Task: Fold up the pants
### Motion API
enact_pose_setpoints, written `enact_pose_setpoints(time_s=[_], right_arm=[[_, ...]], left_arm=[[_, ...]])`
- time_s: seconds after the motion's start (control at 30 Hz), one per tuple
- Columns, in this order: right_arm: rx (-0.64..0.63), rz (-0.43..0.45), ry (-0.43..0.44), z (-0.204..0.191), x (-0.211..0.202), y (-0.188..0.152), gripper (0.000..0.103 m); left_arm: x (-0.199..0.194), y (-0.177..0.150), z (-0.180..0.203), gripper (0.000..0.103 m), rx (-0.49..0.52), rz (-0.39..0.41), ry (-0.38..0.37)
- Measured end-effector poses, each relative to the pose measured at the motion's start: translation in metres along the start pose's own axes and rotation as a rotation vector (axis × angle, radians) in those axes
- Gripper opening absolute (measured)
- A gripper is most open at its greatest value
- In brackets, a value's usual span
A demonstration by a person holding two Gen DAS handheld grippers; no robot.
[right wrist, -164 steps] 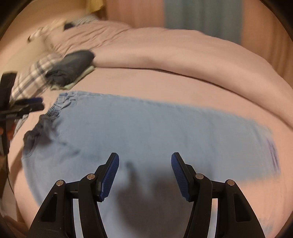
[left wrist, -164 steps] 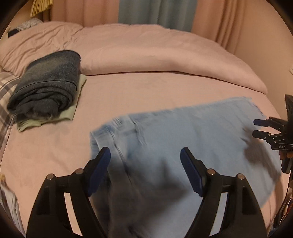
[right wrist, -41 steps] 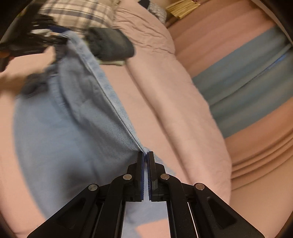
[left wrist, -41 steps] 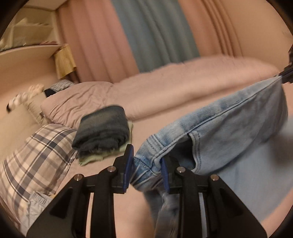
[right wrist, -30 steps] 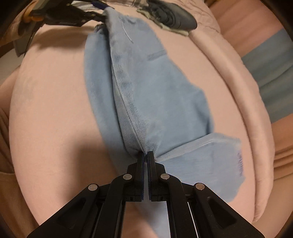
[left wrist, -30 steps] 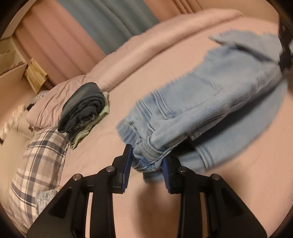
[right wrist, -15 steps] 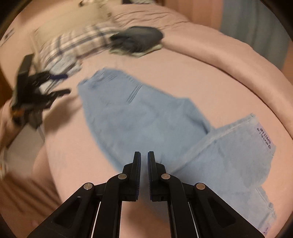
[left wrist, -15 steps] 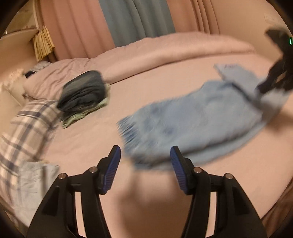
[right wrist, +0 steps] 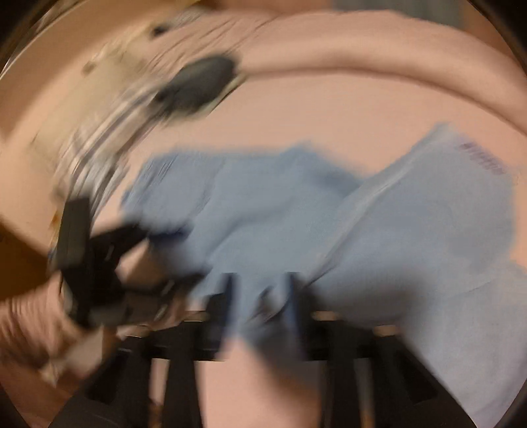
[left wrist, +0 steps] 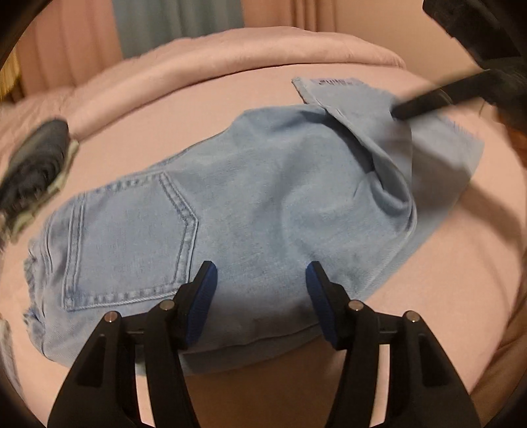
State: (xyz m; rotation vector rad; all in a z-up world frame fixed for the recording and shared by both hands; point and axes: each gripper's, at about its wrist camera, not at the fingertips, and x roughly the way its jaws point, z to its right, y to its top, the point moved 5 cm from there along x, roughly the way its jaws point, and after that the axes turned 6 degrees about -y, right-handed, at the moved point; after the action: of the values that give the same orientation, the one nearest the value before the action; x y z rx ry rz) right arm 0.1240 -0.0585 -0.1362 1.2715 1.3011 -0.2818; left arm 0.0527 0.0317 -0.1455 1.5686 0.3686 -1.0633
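Note:
Light blue denim pants (left wrist: 263, 204) lie on the pink bed (left wrist: 461, 296), folded lengthwise with a back pocket facing up and the leg end rumpled at the right. My left gripper (left wrist: 260, 296) is open and empty just above the near edge of the pants. My right gripper (left wrist: 402, 113) shows at the upper right of the left wrist view, its tip at the leg fold. In the blurred right wrist view the pants (right wrist: 362, 230) fill the middle, the right gripper (right wrist: 260, 296) stands open over them, and the left gripper (right wrist: 98, 250) is at the left.
A stack of dark folded clothes (left wrist: 36, 164) sits at the far left of the bed, also in the right wrist view (right wrist: 197, 85). A rolled pink duvet (left wrist: 230, 56) runs along the back. A plaid pillow (right wrist: 98, 138) lies beyond the waistband. Curtains (left wrist: 178, 23) hang behind.
Both grippers held the pants in the air, laid them folded on the bed and let go. The left gripper has since moved closer over the pants. The right gripper has opened and moves fast.

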Motion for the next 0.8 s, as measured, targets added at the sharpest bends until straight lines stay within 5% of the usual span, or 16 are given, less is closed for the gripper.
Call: enact_pose_setpoints(time_s=[0.2, 0.43, 0.47, 0.53, 0.6, 0.67, 0.8], right_arm=[[0.331, -0.02, -0.209, 0.09, 0.035, 0.074, 0.059], [0.416, -0.206, -0.39, 0.127, 0.111, 0.108, 0.059], [0.4, -0.22, -0.412, 0.127, 0.117, 0.108, 0.055], [0.344, -0.204, -0.472, 0.125, 0.117, 0.11, 0.023], [0.379, -0.176, -0.414, 0.129, 0.11, 0.106, 0.007], [0.425, -0.127, -0.388, 0.134, 0.095, 0.099, 0.006], [0.533, 0.073, -0.274, 0.141, 0.019, 0.064, 0.006]], left_arm=[[-0.003, 0.029, 0.014, 0.059, -0.05, 0.057, -0.101], [0.026, 0.051, 0.059, 0.057, -0.054, 0.03, -0.287], [0.028, 0.052, 0.063, 0.056, -0.046, 0.027, -0.291], [0.032, 0.057, 0.072, 0.051, -0.03, 0.024, -0.315], [0.039, 0.063, 0.08, 0.031, -0.017, 0.007, -0.326], [0.042, 0.066, 0.086, 0.017, 0.004, 0.0, -0.334], [0.046, 0.068, 0.103, 0.017, 0.074, -0.008, -0.282]])
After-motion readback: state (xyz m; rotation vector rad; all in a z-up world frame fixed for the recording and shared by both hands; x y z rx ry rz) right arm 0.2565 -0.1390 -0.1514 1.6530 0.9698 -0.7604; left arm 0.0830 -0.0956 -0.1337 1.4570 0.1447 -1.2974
